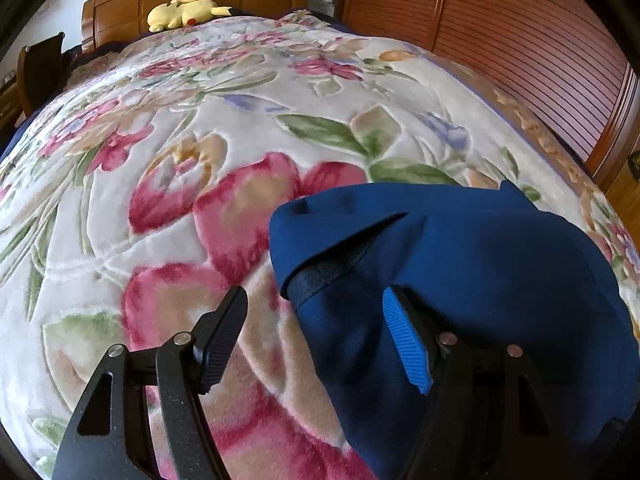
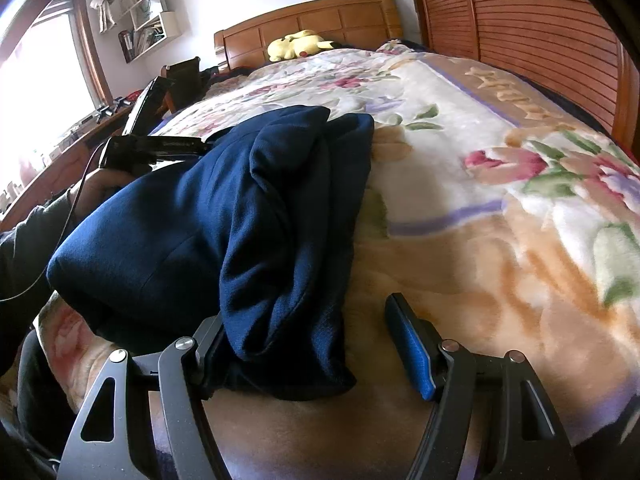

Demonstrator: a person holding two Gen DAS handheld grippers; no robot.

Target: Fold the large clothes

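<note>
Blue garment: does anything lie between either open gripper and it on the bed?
Nothing visible does. The blue garment lies bunched on the floral blanket; left gripper and right gripper both stand open at its edge, not clamped.

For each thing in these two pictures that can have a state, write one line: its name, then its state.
Blue garment: folded into a bundle, lying on the blanket.
Floral blanket: spread flat over the bed.
Yellow plush toy: lying on its side by the headboard.
Left claw: open, garment edge between its jaws, not gripped.
Right claw: open, a fold of garment between its jaws, not clamped.
Louvred doors: closed.
</note>
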